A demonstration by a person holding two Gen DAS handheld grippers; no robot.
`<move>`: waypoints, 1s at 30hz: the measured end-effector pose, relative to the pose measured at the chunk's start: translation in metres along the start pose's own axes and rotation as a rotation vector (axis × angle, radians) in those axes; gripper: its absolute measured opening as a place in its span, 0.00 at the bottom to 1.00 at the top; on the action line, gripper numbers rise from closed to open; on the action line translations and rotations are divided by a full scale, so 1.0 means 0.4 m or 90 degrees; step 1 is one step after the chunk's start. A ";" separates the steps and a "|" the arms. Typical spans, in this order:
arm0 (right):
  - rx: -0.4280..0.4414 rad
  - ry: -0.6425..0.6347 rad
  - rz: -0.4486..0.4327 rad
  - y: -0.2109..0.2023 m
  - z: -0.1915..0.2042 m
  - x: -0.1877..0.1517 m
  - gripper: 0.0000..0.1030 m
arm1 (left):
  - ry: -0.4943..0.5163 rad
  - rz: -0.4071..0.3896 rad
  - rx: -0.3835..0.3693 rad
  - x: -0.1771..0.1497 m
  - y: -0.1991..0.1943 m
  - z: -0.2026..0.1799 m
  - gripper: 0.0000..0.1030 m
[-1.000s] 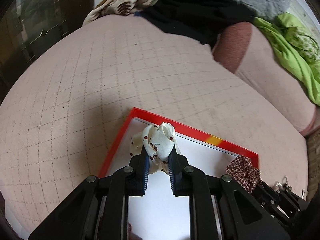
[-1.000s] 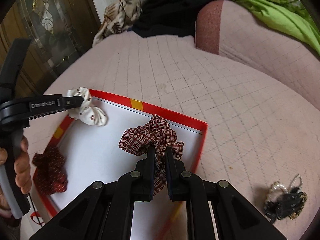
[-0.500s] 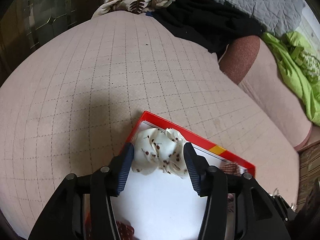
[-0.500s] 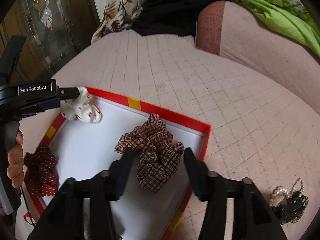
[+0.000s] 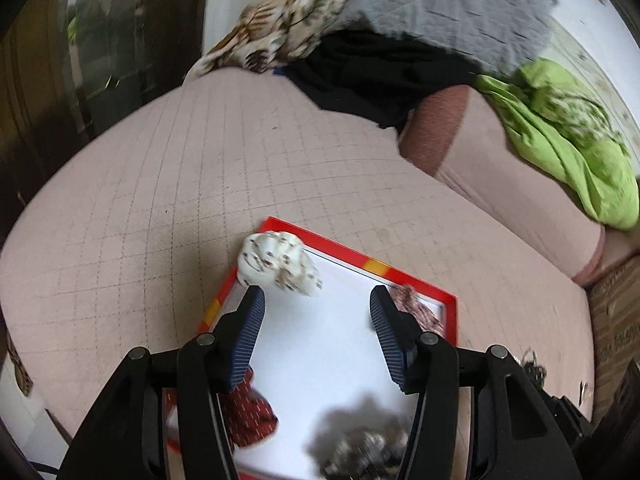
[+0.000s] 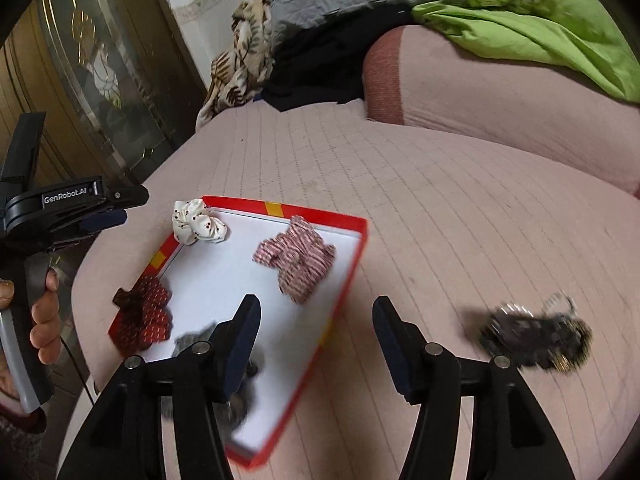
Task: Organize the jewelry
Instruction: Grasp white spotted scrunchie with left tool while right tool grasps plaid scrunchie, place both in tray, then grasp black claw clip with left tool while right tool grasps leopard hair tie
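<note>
A red-rimmed white tray lies on the pink quilted bed. In it are a white cherry-print scrunchie at the far left corner, a plaid scrunchie at the far right, a dark red dotted scrunchie near left, and a blurred grey piece. My left gripper hovers above and behind the white scrunchie, its jaws opening with nothing between them. My right gripper stands open over the tray's right rim, clear of the plaid scrunchie. A blurred black jewelry pile lies on the bed to the right.
A green cloth, a black garment, a grey quilt and a leaf-print cloth are heaped at the bed's far end. A dark glass-fronted cabinet stands left. A person's hand holds the left gripper's handle.
Both grippers opened and let go: the white scrunchie and the plaid scrunchie now lie in the tray. Both grippers pulled back and up from them.
</note>
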State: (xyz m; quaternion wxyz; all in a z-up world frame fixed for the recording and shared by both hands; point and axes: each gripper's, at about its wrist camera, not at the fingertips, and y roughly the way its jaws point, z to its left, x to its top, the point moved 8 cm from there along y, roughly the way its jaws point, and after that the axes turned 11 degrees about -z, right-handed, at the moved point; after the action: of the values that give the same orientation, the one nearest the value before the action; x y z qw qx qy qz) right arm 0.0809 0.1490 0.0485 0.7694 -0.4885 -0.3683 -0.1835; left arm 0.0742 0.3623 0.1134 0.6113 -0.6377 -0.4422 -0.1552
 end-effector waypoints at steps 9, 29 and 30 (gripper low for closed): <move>-0.052 0.042 -0.015 -0.168 -0.154 -0.080 0.62 | 0.071 -0.013 -0.061 -0.084 -0.126 -0.175 0.60; -0.197 0.159 -0.031 -0.363 -0.545 -0.199 0.62 | 0.138 0.079 -0.151 -0.298 -0.095 -0.490 0.61; -0.195 0.165 -0.027 -0.348 -0.555 -0.202 0.62 | 0.139 0.086 -0.155 -0.307 -0.084 -0.503 0.61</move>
State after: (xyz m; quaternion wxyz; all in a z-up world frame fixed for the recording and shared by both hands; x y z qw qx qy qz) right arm 0.0239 -0.1176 0.0182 0.7227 -0.5646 -0.2444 -0.3149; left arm 0.0488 0.1273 0.0853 0.5828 -0.7146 -0.3076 -0.2347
